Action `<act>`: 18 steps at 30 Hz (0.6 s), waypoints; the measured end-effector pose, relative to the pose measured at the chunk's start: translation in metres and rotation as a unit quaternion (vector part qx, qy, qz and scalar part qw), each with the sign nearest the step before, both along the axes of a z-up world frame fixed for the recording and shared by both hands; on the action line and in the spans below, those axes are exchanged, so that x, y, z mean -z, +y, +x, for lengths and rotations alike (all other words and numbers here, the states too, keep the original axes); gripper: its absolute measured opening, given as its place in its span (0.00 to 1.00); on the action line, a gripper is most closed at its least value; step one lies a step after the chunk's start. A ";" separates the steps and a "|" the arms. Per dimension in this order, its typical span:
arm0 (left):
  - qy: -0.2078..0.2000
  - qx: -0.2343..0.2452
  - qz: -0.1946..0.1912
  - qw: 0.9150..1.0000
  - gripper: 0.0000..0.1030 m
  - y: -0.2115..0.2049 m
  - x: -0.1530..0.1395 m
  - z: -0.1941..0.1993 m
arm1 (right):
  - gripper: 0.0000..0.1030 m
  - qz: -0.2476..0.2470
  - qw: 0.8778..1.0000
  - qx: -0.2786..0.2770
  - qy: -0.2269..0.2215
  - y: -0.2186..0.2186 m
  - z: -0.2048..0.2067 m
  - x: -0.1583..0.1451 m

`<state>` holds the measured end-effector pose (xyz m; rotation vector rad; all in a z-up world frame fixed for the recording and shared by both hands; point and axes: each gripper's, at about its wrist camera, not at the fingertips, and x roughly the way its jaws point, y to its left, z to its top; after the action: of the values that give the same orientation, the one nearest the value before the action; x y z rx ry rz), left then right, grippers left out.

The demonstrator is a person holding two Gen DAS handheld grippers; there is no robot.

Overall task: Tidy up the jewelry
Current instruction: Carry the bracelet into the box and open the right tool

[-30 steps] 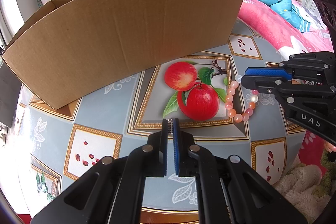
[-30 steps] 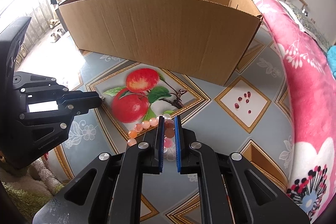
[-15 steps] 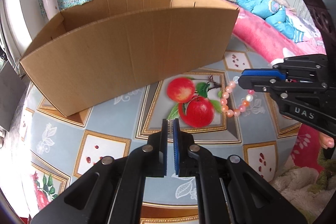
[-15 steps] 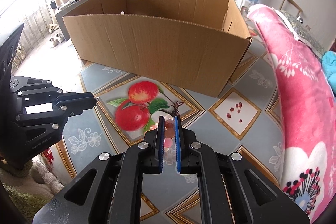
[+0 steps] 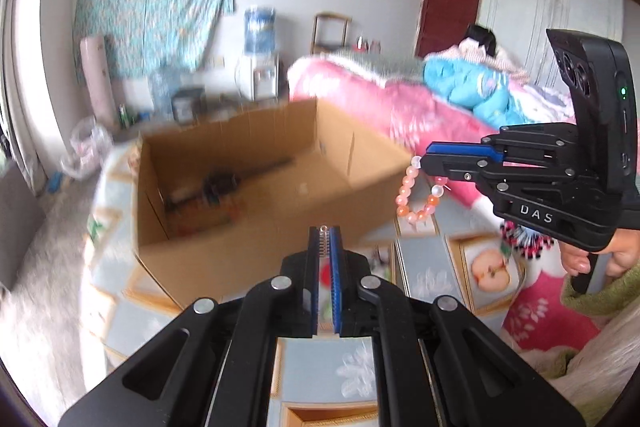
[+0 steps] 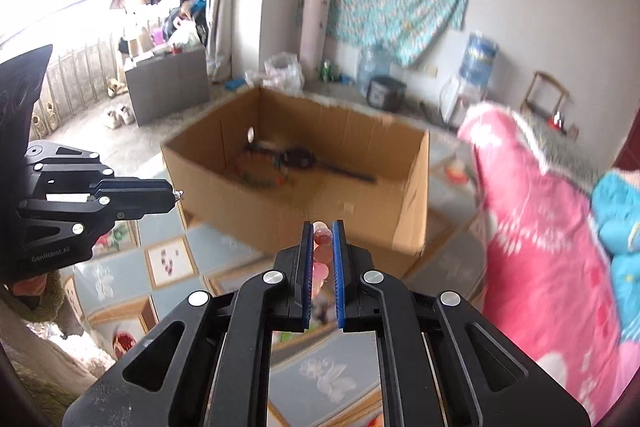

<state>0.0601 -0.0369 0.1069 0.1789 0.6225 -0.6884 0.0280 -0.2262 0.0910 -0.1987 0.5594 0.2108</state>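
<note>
Pink bead bracelet [image 5: 416, 193] hangs pinched in right tongs [image 6: 322, 227]; left tongs [image 5: 324, 229] grip a small silvery piece [image 5: 324, 241].

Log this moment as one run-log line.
right gripper: shut on bead bracelet, hanging free | left gripper: shut on small silver piece | cardboard box: open, ahead, items inside

Cardboard box [image 5: 248, 183] on the table [image 5: 424, 259], tangled items [image 6: 276, 163] in it, bead bracelet [image 5: 416, 193] hanging right of it, bed [image 6: 536, 227] right of the table.
</note>
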 end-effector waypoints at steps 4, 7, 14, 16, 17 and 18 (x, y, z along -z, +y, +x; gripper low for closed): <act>-0.041 -0.015 0.004 0.999 0.04 0.001 -0.028 0.017 | 0.07 0.005 0.999 -0.011 -0.046 -0.006 0.017 -0.027; -0.035 -0.031 0.004 0.999 0.04 0.011 -0.032 0.040 | 0.07 0.027 0.998 -0.026 -0.055 -0.013 0.038 -0.040; 0.082 -0.029 0.036 0.996 0.04 0.019 0.004 0.117 | 0.07 0.086 0.994 -0.070 0.023 -0.020 0.107 -0.021; 0.119 -0.021 0.045 0.992 0.04 0.017 0.020 0.136 | 0.07 0.095 0.991 -0.077 0.059 -0.019 0.128 -0.006; 0.131 -0.018 0.048 0.990 0.04 0.016 0.025 0.141 | 0.07 0.098 0.989 -0.079 0.075 -0.019 0.137 0.001; 0.144 -0.014 0.051 0.988 0.05 0.014 0.030 0.147 | 0.07 0.099 0.987 -0.083 0.092 -0.018 0.145 0.007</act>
<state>0.2069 -0.0224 0.0769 0.1657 0.9359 -0.6602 0.1726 -0.2440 0.0839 -0.0315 0.7013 0.4481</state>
